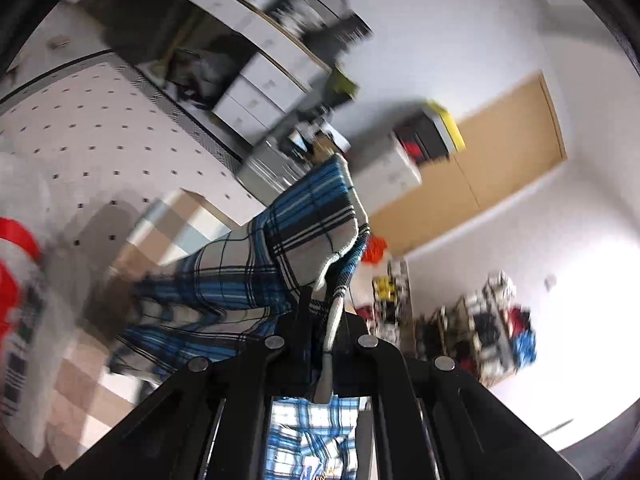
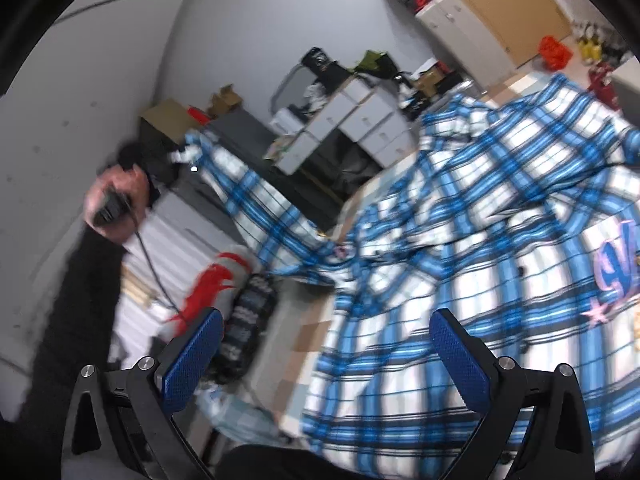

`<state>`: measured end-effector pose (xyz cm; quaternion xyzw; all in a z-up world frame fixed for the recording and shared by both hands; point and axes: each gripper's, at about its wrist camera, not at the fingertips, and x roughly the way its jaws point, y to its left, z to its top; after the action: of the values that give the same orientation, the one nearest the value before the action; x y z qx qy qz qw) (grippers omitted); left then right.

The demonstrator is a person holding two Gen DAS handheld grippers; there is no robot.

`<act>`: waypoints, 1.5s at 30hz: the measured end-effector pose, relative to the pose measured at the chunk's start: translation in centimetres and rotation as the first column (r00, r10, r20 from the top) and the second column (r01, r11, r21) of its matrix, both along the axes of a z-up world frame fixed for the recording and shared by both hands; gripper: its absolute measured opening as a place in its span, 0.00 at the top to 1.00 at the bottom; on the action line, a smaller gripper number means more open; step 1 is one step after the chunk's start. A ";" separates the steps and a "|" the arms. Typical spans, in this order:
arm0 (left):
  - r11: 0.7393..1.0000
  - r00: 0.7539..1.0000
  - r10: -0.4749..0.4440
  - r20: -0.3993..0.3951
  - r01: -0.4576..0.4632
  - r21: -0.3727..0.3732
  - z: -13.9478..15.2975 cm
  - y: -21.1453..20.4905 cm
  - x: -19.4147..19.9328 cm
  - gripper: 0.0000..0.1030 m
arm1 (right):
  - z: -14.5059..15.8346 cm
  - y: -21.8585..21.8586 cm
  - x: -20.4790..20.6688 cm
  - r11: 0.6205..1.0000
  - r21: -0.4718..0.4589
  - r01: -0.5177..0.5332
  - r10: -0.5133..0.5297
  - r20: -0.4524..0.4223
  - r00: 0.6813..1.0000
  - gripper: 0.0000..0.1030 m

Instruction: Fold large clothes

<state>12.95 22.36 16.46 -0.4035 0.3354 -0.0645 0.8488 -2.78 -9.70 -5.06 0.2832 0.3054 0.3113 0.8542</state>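
A large blue, white and black plaid shirt lies rumpled on a table with a beige checked cloth. One sleeve is stretched up and away to the left. In the right wrist view a person's hand holds my left gripper at that sleeve's end. Seen from the left wrist, my left gripper is shut on the sleeve's cuff, which stands up past its black fingers. My right gripper hovers open over the shirt's near edge, with nothing between its blue pads.
White drawer units and boxes line the far wall. A white cabinet stands beside a brown door. A red and white bag and a dark patterned bundle sit left of the table. A dotted mattress shows at the left.
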 end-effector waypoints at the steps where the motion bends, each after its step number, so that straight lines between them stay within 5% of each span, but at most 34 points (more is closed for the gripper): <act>1: 1.000 1.000 -0.028 -0.003 0.028 0.014 -0.1 -1.9 0.8 0.98 | 0.0 0.1 0.0 0.999 -0.029 0.017 -0.017 -0.004 1.000 0.00; 7: 0.983 0.982 -0.179 -0.058 0.181 0.040 -2.4 -11.7 4.9 0.98 | -1.7 -0.9 0.5 0.984 -0.136 0.112 -0.129 -0.121 0.984 0.00; 10: 0.967 0.964 -0.247 -0.099 0.252 0.037 -4.2 -16.6 7.1 0.98 | -3.4 -5.0 1.4 0.979 -0.048 0.199 -0.205 -0.268 0.941 0.00; 13: 0.950 0.941 -0.308 -0.142 0.311 -0.003 -6.8 -21.3 8.8 0.98 | -4.8 -11.8 1.3 0.919 0.095 0.382 -0.321 -0.383 0.866 0.00; 21: 0.881 0.840 -0.472 -0.268 0.458 -0.114 -17.7 -31.7 10.8 0.98 | -2.1 -21.5 -2.1 0.741 0.143 0.656 -0.615 -0.247 0.749 0.00; 26: 0.834 0.764 -0.552 -0.335 0.508 -0.215 -22.5 -34.1 10.7 0.96 | -1.9 -23.1 -2.8 0.695 0.187 0.695 -0.654 -0.238 0.718 0.00; 28: 0.795 0.736 -0.605 -0.303 0.540 -0.276 -22.2 -33.3 10.3 0.88 | -1.8 -23.1 -2.7 0.699 0.189 0.690 -0.652 -0.230 0.723 0.00; 29: 0.780 0.725 -0.625 -0.291 0.561 -0.279 -21.4 -33.1 10.2 0.74 | -1.7 -23.1 -2.6 0.699 0.190 0.689 -0.651 -0.230 0.724 0.00; 30: 0.767 0.717 -0.641 -0.274 0.584 -0.266 -20.6 -32.1 9.7 0.47 | -1.6 -22.8 -2.6 0.702 0.191 0.687 -0.648 -0.231 0.726 0.00; 31: 0.758 0.719 -0.650 -0.244 0.596 -0.264 -19.9 -31.8 9.5 0.36 | -1.6 -22.7 -2.4 0.704 0.192 0.684 -0.644 -0.235 0.729 0.00; 34: 0.696 0.681 -0.716 -0.152 0.682 -0.223 -16.3 -29.5 8.6 0.29 | -1.7 -22.0 -2.5 0.713 0.192 0.674 -0.632 -0.240 0.737 0.00; 37: 0.697 0.685 -0.717 -0.130 0.707 -0.117 -13.4 -24.2 7.3 0.20 | -1.7 -21.3 -2.5 0.722 0.181 0.667 -0.628 -0.231 0.743 0.00; 39: 0.724 0.716 -0.684 -0.139 0.689 -0.017 -12.9 -20.8 6.9 0.20 | -1.6 -21.0 -2.6 0.728 0.180 0.661 -0.623 -0.228 0.748 0.00; 41: 0.770 0.773 -0.609 -0.179 0.630 0.097 -12.8 -15.5 6.2 0.20 | -1.6 -20.5 -2.6 0.736 0.179 0.653 -0.614 -0.230 0.755 0.00; 45: 0.840 0.832 -0.470 -0.294 0.524 0.140 -16.7 -8.0 6.7 0.20 | -1.8 -19.4 -2.1 0.753 0.163 0.637 -0.600 -0.224 0.768 0.00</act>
<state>19.60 14.32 -0.21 -0.2126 0.5373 -0.1965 0.7921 -4.90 -29.07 -6.84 0.4889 0.2225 0.0203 0.8433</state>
